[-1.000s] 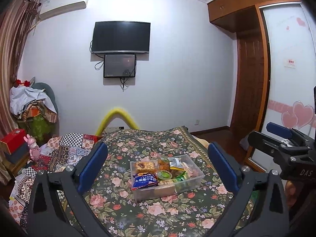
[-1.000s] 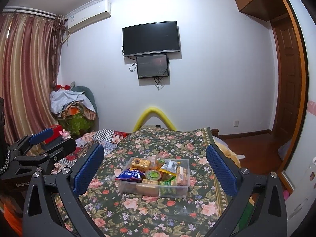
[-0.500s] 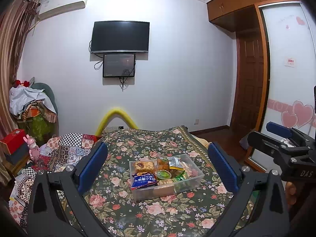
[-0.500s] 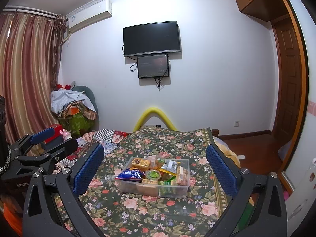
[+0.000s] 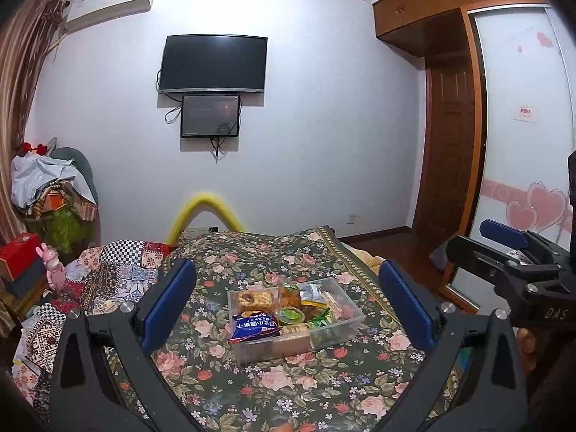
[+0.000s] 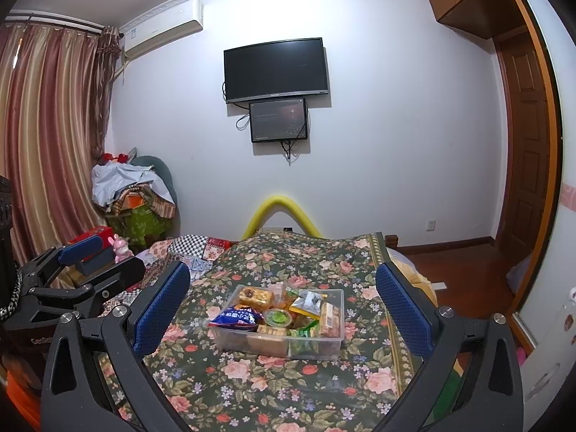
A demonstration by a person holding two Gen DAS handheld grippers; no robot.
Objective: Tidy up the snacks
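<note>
A clear plastic box full of snacks sits on the floral bedspread. Inside lie a blue packet, a green jelly cup, a cookie pack and several more packets. My left gripper is open and empty, held well back from the box. My right gripper is also open and empty, held back from the box. Each gripper shows at the edge of the other's view.
A patchwork quilt lies left of the bedspread. A yellow foam arch stands at the bed's far end. A clothes pile, a red box and a pink toy are at the left. Wardrobe doors stand at the right.
Almost nothing differs. Both views have shifted very slightly; the box and snacks have not moved and both grippers stay open.
</note>
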